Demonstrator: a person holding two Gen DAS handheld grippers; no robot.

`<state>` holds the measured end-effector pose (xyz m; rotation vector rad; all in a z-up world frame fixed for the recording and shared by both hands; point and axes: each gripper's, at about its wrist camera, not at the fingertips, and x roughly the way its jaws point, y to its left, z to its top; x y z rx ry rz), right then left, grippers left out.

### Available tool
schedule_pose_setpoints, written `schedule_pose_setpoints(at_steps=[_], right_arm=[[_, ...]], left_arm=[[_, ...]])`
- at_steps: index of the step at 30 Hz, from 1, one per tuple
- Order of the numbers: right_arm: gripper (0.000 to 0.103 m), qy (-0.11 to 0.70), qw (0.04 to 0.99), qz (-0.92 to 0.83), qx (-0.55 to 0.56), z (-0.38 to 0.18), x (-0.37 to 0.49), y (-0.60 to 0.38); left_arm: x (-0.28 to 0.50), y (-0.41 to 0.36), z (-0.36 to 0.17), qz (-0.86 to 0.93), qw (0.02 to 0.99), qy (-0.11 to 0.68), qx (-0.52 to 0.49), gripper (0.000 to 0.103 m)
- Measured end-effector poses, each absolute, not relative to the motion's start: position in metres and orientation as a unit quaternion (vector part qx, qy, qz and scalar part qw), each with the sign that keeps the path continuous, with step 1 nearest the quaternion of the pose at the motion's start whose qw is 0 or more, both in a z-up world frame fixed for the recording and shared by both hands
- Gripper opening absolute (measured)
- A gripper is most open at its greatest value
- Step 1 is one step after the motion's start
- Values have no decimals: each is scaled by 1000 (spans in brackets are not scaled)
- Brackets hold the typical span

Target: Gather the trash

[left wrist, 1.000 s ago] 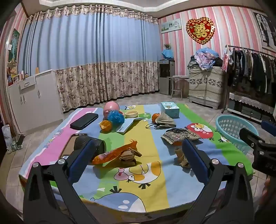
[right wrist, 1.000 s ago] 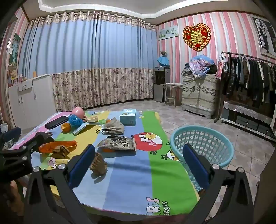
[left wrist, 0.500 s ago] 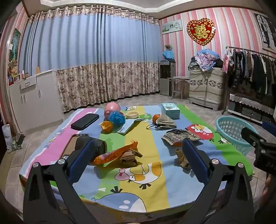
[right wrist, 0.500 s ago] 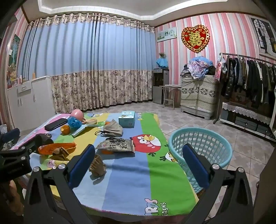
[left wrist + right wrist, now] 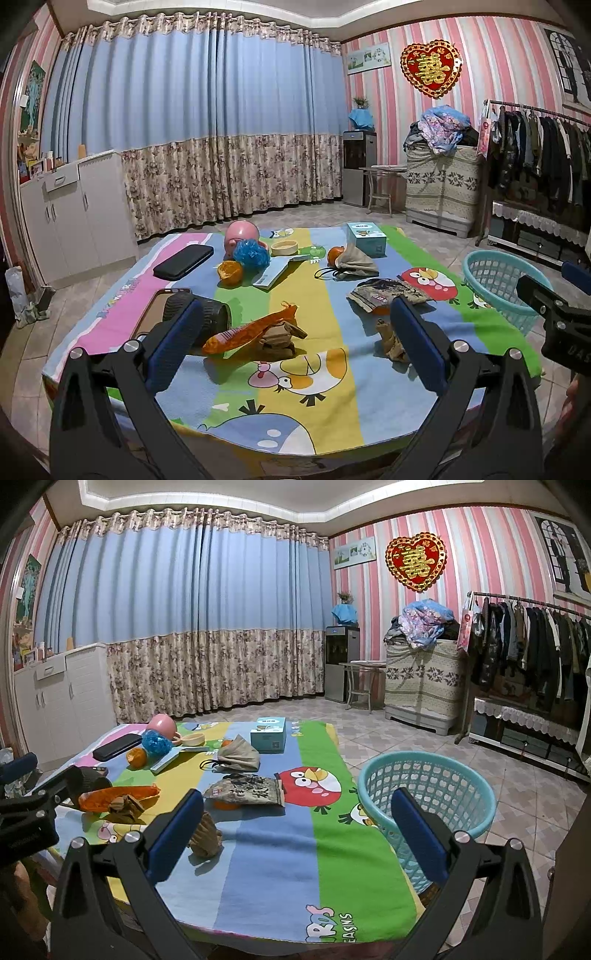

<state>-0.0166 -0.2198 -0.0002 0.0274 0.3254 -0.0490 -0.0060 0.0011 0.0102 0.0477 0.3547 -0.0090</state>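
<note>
Striped table (image 5: 332,424): brown wrapper (image 5: 391,338) beside empty spread left claw (image 5: 295,350)

Basket (image 5: 424,797) stands right of the table (image 5: 332,867).

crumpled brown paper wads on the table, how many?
2. One crumpled brown paper wad lies against the orange wrapper near the front; the other sits by the right tool's left finger. More could be hidden under other clutter.

Even, fairly bright indoor light from above; soft shadows beneath items on the table (image 5: 332,373); sharp centre, strong fisheye bending and dark vignetted corners
</note>
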Motion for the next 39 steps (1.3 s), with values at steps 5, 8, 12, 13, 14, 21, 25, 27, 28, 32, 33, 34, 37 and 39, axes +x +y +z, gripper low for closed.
schedule_pose_setpoints(at_steps=[5, 8, 12, 13, 14, 21, 25, 27, 28, 32, 33, 34, 37, 39], right_arm=[[99, 161, 987, -24, 15, 0, -17, -220], [99, 161, 987, -25, 14, 0, -17, -220], [99, 160, 987, -25, 15, 1, -18, -220], [99, 160, 987, -25, 15, 1, -18, -221], [99, 160, 987, -26, 15, 1, -18, -221], [99, 160, 987, -26, 14, 0, -18, -221], [99, 160, 987, -25, 15, 0, -18, -221], [99, 160, 987, -25, 14, 0, -18, -222], [99, 160, 987, -25, 14, 0, -18, -221], [99, 160, 987, -25, 14, 0, -18, -221], [99, 160, 987, -25, 14, 0, -18, -221], [99, 160, 987, -25, 14, -1, -18, -221], [99, 162, 986, -26, 16, 0, -19, -224], [99, 162, 986, -27, 16, 0, -20, -226]], left_arm=[[-5, 6, 11, -2, 984, 176, 23, 98], [-6, 7, 11, -3, 984, 176, 23, 98], [-5, 7, 10, -3, 984, 176, 23, 98], [-5, 7, 10, -3, 984, 176, 23, 98], [-5, 7, 11, -3, 984, 176, 23, 98], [-5, 6, 10, -4, 984, 178, 24, 98], [-4, 6, 9, -4, 984, 178, 24, 98], [-4, 6, 9, -3, 984, 178, 24, 98], [-4, 6, 9, -3, 984, 178, 25, 98], [-3, 6, 8, -4, 983, 179, 23, 98], [-3, 6, 7, -4, 983, 180, 23, 98], [-3, 6, 7, -5, 983, 180, 23, 98], [-3, 6, 6, -6, 983, 181, 23, 98], [-3, 6, 5, -6, 983, 181, 23, 98]])
